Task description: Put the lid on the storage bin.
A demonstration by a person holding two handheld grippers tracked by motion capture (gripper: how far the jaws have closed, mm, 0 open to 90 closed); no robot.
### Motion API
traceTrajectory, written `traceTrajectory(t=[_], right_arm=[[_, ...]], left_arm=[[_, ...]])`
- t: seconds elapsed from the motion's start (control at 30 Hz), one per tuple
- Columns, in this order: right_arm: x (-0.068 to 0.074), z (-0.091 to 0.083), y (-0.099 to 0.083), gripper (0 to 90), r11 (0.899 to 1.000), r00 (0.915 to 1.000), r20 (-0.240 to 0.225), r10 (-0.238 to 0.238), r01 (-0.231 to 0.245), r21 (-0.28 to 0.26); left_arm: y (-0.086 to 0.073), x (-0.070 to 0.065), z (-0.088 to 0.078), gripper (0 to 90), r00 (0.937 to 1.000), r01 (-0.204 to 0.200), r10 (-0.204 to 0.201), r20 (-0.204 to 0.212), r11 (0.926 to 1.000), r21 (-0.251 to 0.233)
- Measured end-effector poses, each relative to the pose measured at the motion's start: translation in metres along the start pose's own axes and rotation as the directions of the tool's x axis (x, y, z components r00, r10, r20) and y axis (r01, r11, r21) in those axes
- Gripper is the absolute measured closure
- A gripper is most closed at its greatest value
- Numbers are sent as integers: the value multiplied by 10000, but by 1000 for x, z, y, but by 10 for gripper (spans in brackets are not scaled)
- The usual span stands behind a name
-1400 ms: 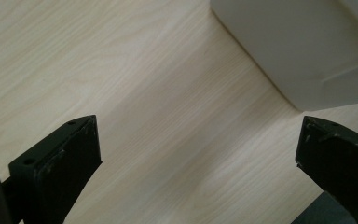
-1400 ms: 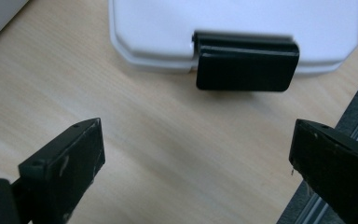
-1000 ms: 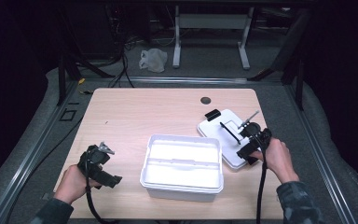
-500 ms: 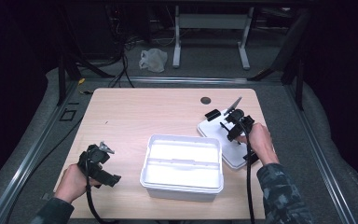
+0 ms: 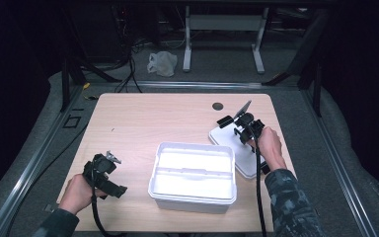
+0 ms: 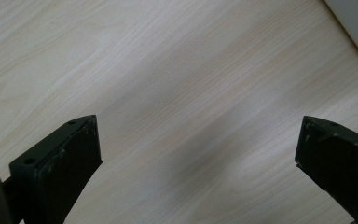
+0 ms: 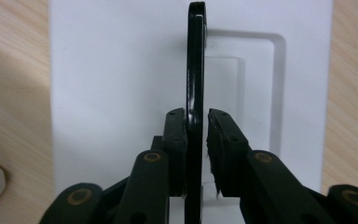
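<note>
Wooden table (image 5: 143, 123) under dim light. Since a second ago the right gripper (image 5: 243, 126) has moved forward over the white lid (image 5: 246, 160) beside the white bin (image 5: 193, 177), clamped on its thin black handle (image 7: 195, 70); lid pickup likely imminent. Left gripper (image 5: 103, 173) idles, jaws spread wide.

A lab-style recording room: a light wooden table (image 5: 143, 123) stands on grey carpet (image 5: 217, 64), ringed by metal floor rails (image 5: 29, 163). Beyond its far edge lie loose cables (image 5: 128, 54), a white equipment stand (image 5: 222, 24) and dark surroundings.
</note>
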State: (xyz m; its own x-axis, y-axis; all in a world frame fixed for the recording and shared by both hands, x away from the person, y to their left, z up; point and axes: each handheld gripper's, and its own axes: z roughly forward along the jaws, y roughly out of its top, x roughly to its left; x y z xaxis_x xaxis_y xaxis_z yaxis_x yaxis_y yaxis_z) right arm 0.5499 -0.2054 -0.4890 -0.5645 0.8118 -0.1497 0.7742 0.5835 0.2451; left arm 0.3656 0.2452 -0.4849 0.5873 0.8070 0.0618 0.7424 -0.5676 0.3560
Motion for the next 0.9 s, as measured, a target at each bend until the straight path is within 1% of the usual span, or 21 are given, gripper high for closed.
traceTrajectory(t=[0.03, 0.07, 0.1, 0.13, 0.17, 0.2, 0.27, 0.37, 0.5, 0.57, 0.63, 0.7, 0.9], right_arm=[[-1, -1, 0, 810, 10000, 9999, 117, -25, 26, -79], [-2, -3, -1, 822, 9998, 10000, 89, 6, -4, -175], [-3, -5, -1, 833, 9997, 9998, 177, 16, -12, -240], [-5, -8, -1, 832, 9994, 9999, 108, 72, -68, -349], [-5, -10, -1, 834, 9995, 9998, 198, -26, 33, -327], [-6, -10, -2, 839, 9994, 9998, 178, -93, 98, -323], [-8, -12, -4, 844, 9994, 9995, 300, -96, 106, -339], [-13, -15, -9, 845, 9992, 9999, 94, -73, 77, -403], [-18, -24, -16, 846, 9988, 9994, 178, -287, 294, -393], [-20, -30, -18, 846, 9984, 9989, 117, -444, 448, -355], [-23, -38, -21, 846, 9974, 9986, 25, -533, 534, -490], [-26, -48, -23, 847, 9962, 9980, 104, -618, 623, -613], [-30, -82, -26, 847, 9920, 9956, 358, -870, 899, -886]], left_arm=[[0, 0, 1, 0, 10000, 59, -59, -35, 10000, -28], [0, 1, 1, 0, 10000, 40, -40, -71, 10000, -11], [-1, 1, 2, 0, 9999, 52, -52, -108, 10000, -40], [-1, 1, 2, 0, 9999, 52, -52, -108, 10000, -40], [-1, 2, 3, 0, 9999, 92, -93, -90, 9999, -48], [-1, 3, 4, 0, 9999, 109, -110, -95, 9999, -50], [-2, 4, 5, 0, 9998, 171, -172, -105, 9998, -77], [-3, 7, 7, 0, 9996, 220, -221, -154, 9997, -62], [-4, 8, 8, 0, 9996, 240, -240, -150, 9997, -47], [-4, 8, 8, 0, 9996, 245, -246, -147, 9997, -57], [-4, 8, 8, 0, 9996, 235, -235, -138, 9997, -46], [-3, 8, 8, 0, 9997, 191, -192, -165, 9998, -26], [-4, 9, 9, 0, 9995, 279, -279, -132, 9996, -2]])
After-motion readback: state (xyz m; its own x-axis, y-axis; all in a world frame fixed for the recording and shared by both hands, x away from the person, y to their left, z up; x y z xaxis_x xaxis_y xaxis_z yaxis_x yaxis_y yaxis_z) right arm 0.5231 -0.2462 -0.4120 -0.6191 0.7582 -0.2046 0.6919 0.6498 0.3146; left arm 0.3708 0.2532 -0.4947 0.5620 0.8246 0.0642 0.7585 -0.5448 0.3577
